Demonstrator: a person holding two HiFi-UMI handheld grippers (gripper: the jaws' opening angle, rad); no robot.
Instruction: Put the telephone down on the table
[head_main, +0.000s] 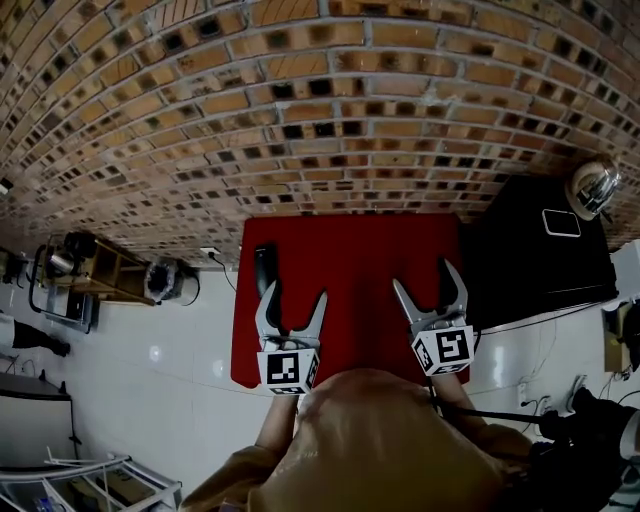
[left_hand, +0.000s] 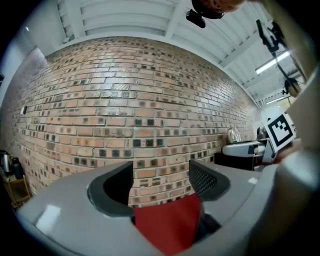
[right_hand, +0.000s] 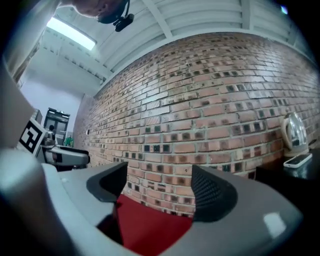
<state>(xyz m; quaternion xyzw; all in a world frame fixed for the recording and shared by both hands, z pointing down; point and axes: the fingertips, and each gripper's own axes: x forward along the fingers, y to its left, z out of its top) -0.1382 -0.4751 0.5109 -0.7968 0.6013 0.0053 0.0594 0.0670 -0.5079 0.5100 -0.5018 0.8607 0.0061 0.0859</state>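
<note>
A black telephone handset (head_main: 264, 268) lies lengthwise on the red table (head_main: 360, 270), near its left edge. My left gripper (head_main: 295, 293) hangs over the handset's near end with its jaws apart and nothing between them. The left gripper view shows only the brick wall and the red table (left_hand: 167, 225) past the left gripper (left_hand: 162, 182). My right gripper (head_main: 425, 278) is open over the table's right part. The right gripper view also shows the right gripper (right_hand: 160, 187) empty, with the red table (right_hand: 150, 225) below it. Both grippers point level at the wall.
A brick wall (head_main: 330, 110) stands right behind the table. To the right is a black cabinet (head_main: 530, 270) with a white flat device (head_main: 561, 222) and a metal kettle (head_main: 595, 188). A wooden cart (head_main: 105, 270) stands on the white tiled floor at the left.
</note>
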